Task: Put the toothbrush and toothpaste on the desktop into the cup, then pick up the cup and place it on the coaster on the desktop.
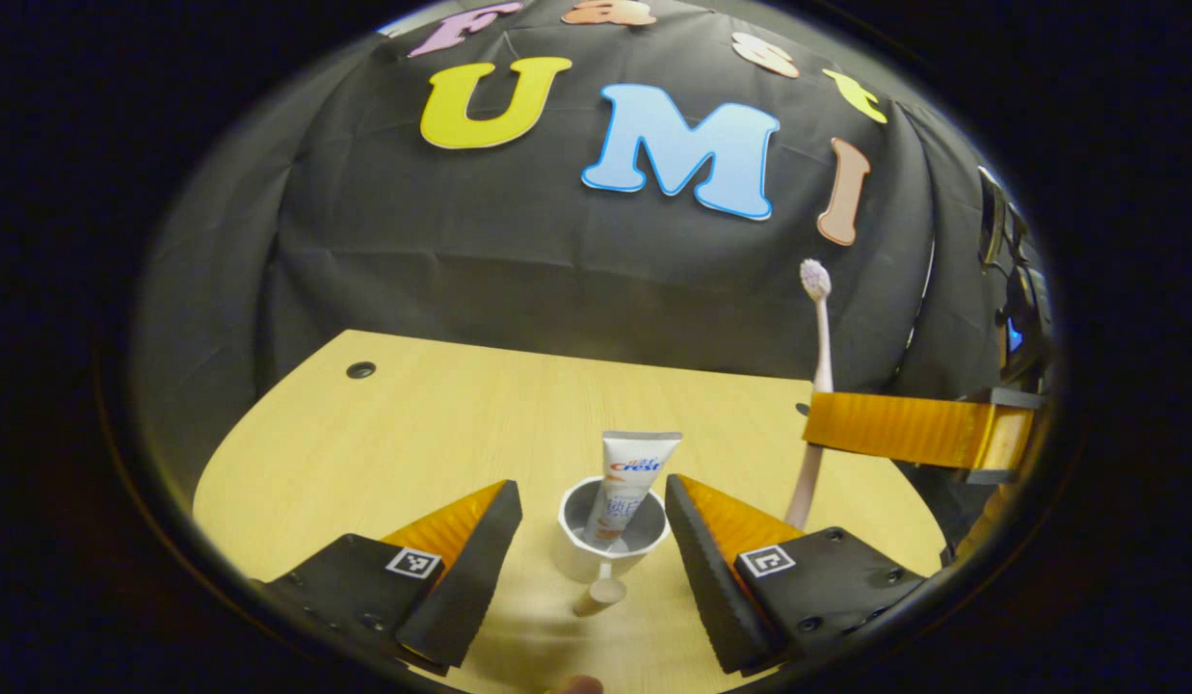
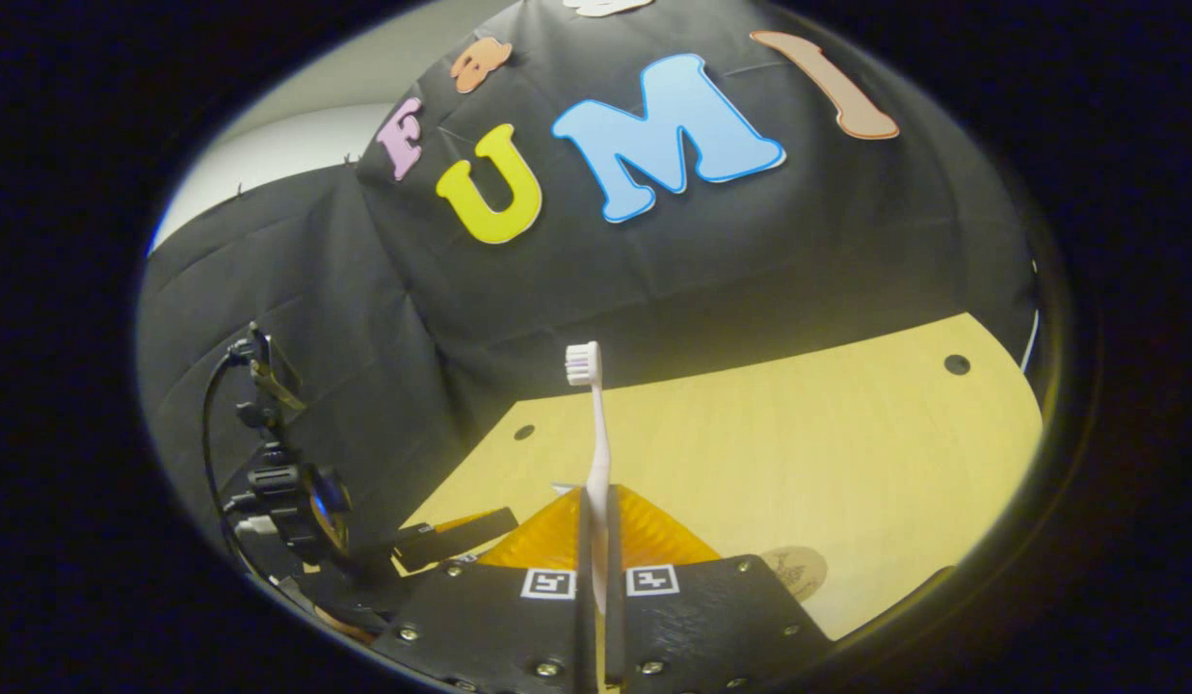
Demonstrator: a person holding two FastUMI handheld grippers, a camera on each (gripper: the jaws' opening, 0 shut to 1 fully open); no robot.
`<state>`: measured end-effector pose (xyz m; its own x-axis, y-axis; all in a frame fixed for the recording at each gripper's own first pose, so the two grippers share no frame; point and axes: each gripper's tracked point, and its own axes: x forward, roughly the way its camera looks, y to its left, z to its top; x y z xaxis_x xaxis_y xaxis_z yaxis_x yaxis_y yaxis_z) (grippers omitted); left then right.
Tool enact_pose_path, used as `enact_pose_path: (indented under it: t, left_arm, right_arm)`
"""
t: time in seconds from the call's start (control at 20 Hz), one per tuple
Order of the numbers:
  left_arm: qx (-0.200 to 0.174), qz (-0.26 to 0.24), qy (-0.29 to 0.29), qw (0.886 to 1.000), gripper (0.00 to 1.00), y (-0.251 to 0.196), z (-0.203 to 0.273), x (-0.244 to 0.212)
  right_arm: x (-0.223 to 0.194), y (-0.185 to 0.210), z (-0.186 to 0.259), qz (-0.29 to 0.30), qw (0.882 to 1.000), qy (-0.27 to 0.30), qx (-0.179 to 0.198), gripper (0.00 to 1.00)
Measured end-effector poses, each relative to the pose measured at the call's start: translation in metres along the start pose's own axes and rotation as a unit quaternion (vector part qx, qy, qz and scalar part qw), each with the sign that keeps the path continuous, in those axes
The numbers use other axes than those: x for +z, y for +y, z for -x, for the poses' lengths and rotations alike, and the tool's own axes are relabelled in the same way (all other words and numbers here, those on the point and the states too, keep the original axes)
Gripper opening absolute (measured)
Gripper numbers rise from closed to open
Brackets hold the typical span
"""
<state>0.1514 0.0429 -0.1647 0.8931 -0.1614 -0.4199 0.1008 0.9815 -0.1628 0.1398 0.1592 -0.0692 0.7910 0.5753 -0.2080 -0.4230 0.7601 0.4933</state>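
Toothbrush (image 2: pixel 596 453) upright, bristles up, pale pink handle, white head | clamped between right gripper (image 2: pixel 596 578) fingers | toothpaste (image 1: pixel 626 496) standing in white cup (image 1: pixel 610 545) on desktop (image 1: pixel 441 424) | left gripper (image 1: pixel 592 564) spread, straddling cup

Cup (image 1: pixel 613 540): white, upright on the wooden desktop, mouth open upward; a short handle stub points toward the camera in the left gripper view.

Toothpaste (image 1: pixel 626 487): white tube, standing inside the cup, leaning slightly, flat crimped end up and clear of the rim.

Toothbrush (image 2: pixel 596 453): pale pink handle, white bristle head uppermost, held near vertical above the desktop, to the right of the cup in the left gripper view.

Coaster (image 2: pixel 794 570): round, tan, flat on the desktop.
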Motion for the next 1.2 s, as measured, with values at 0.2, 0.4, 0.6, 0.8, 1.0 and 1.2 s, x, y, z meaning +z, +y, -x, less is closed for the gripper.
enact_pose_path:
  t: [0.2,0.4,0.6,0.8,1.0,1.2]
  left_arm:
    - [0.003,0.023,0.018,1.0,0.94,0.011,0.015,-0.011]
    - [0.009,0.032,0.039,0.999,0.97,0.023,0.024,-0.027]
    - [0.005,0.047,0.06,0.997,0.97,0.026,0.03,-0.042]
    - [0.003,0.048,0.073,0.996,0.93,0.025,0.035,-0.048]
    - [-0.001,0.053,0.08,0.995,1.0,0.025,0.036,-0.052]
    - [-0.005,0.051,0.082,0.995,0.97,0.025,0.033,-0.053]
  right_arm:
    - [0.008,0.013,-0.025,0.021,0.999,-0.032,0.021,0.05]
    - [0.003,0.021,-0.046,0.049,0.997,-0.046,0.025,0.05]
    - [-0.012,0.026,-0.07,0.088,0.995,-0.042,0.023,0.05]
    - [-0.025,0.029,-0.082,0.13,0.99,-0.046,0.013,0.05]
    - [-0.028,0.027,-0.084,0.156,0.987,-0.049,0.0,0.07]
    - [-0.031,0.024,-0.081,0.155,0.987,-0.044,-0.009,0.1]
